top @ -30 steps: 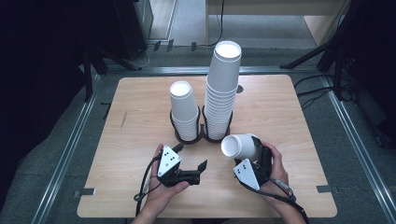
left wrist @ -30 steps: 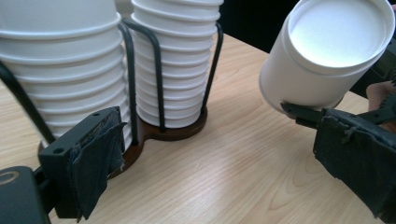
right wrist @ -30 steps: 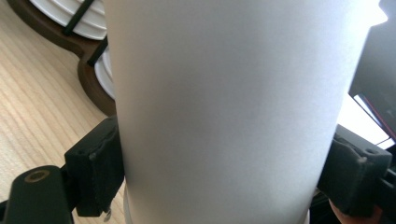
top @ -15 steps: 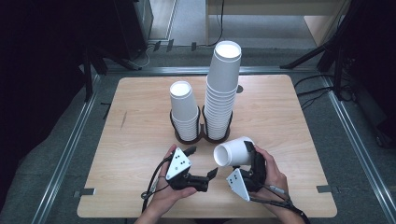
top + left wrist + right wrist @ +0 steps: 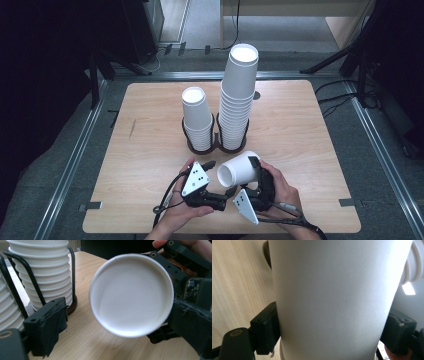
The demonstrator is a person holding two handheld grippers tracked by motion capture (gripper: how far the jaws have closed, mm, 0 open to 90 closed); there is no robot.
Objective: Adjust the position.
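A single white paper cup [image 5: 239, 173] lies on its side above the table's near edge, with my right gripper [image 5: 250, 177] shut on its wall. In the right gripper view the cup wall [image 5: 337, 297] is pressed between both black jaws of that gripper [image 5: 334, 332]. The cup's open mouth [image 5: 131, 293] faces my left gripper [image 5: 120, 322]. Its jaws have just been closing a little. They stand open on either side of the rim, and the left jaw is clearly apart from the cup. In the high view the left gripper [image 5: 215, 185] sits just left of the cup.
Two stacks of white cups stand in a black wire holder [image 5: 215, 145] at mid-table: a short stack [image 5: 198, 117] and a tall stack [image 5: 237, 100]. The ribbed stack [image 5: 45, 272] is close behind the left jaw. Bare wooden table [image 5: 310, 135] lies on both sides.
The right gripper has carried the cup left and toward the near edge, so its mouth now sits between the left gripper's jaws. The left gripper has shifted slightly right.
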